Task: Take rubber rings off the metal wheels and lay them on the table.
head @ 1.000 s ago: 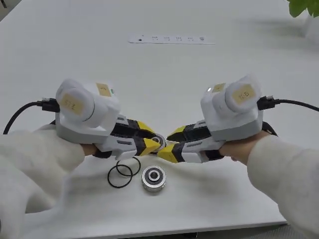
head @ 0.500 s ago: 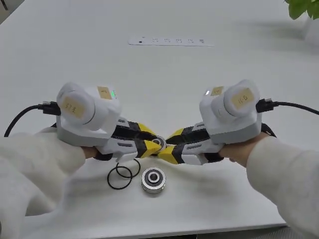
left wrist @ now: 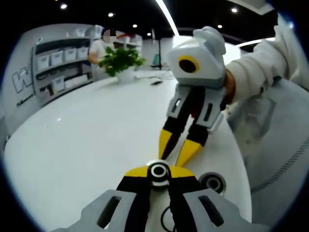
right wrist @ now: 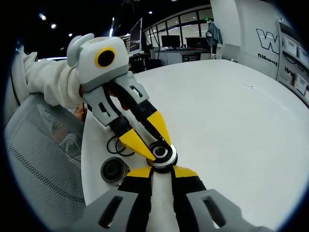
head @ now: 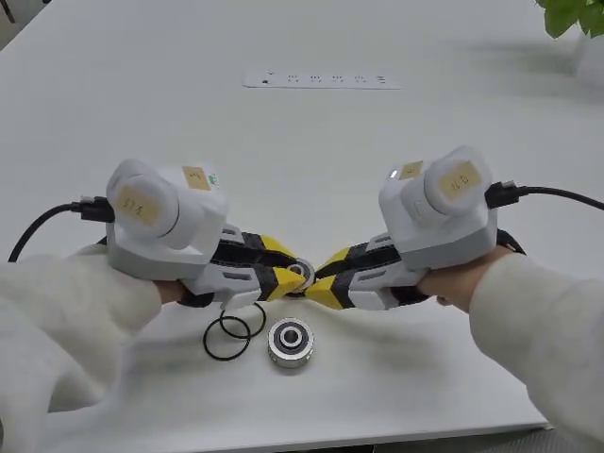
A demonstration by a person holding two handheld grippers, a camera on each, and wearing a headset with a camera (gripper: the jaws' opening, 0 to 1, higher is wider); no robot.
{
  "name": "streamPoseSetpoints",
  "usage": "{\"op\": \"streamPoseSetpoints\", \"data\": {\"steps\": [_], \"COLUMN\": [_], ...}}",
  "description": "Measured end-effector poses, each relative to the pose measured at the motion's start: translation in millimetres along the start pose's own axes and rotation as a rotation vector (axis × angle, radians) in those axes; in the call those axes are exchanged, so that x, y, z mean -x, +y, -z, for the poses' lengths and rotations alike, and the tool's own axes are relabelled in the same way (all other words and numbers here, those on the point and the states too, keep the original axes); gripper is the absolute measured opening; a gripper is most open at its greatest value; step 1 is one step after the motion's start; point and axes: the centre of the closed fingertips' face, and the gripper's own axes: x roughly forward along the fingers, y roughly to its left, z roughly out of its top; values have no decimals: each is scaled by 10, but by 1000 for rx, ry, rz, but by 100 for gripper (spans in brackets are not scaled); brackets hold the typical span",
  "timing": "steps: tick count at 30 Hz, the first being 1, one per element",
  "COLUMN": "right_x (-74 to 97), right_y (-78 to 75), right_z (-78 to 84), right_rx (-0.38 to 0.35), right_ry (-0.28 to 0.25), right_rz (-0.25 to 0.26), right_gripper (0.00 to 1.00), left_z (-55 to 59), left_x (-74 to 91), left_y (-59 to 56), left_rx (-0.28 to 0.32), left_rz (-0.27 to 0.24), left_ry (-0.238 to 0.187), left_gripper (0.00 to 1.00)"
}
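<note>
Two rubber rings lie on the table by a loose wheel. Left gripper squeezes a second wheel; right gripper touches it, almost shut, grip unclear.

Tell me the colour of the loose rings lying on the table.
Black, both of the thin rubber rings. They show clearest in the head view.

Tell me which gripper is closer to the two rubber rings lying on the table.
Left. The left gripper, clamping a wheel, hangs over the rubber rings; the right gripper is farther off to their right.
</note>
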Motion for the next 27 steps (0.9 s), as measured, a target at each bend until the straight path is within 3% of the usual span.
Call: {"op": "streamPoseSetpoints", "data": {"steps": [2,3,12,15,18,21,25,27], "right_x": [2,10,36,41,37,11,-64,-75], "right_y": [-3,-34,-22,-27,-5,3,45,27], "right_z": [9,42,23,29,4,-12,-36,-18], "right_rx": [0,4,-4,30,23,56,61,99], "right_ry": [4,21,13,22,7,-7,-44,-35], "right_rz": [0,19,17,22,7,14,17,28], "right_gripper": [8,1,0,6,19,20,30,27], "left_z": [1,2,7,6,3,0,-6,-8], "left_x": [0,1,-15,-20,-20,-22,-18,-16], "left_y": [0,-1,-8,-7,-8,-9,-14,-14], "left_rx": [1,2,-12,-14,-15,-15,-12,-11], "left_rz": [0,-1,6,7,7,8,8,9], "left_ry": [-1,-1,-6,-8,-10,-11,-15,-17], "left_gripper": [14,14,14,14,14,14,14,14]}}
